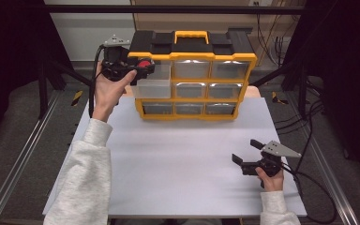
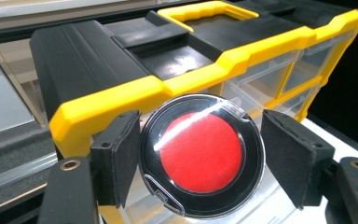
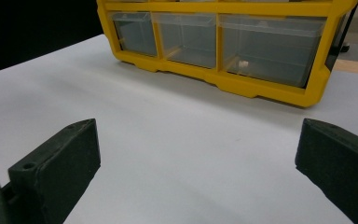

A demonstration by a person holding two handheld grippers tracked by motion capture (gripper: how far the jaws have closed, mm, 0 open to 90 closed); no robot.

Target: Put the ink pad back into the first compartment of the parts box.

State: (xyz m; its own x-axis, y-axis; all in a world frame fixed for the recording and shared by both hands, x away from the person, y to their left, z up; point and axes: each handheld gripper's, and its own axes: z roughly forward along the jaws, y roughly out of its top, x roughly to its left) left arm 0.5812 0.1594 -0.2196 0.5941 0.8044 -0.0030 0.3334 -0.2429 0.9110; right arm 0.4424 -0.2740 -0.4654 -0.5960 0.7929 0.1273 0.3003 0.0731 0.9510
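- My left tool [image 2: 193, 156] carries a round red-centred case [image 2: 201, 156] between its pads; the left pad touches it, and I cannot tell whether the right pad does.
- The case sits at the yellow organizer [image 1: 192, 82], over its pulled-out upper-left drawer [image 1: 152, 88].
- My right tool [image 1: 248, 157] rests spread and empty on the table [image 1: 178, 159].
- Judgement: delivery nearly complete; release into the drawer and closing it remain.

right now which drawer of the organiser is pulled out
The top-left drawer, under the left hand-held gripper with the red disc. It juts out from the frame; the other eight sit flush.
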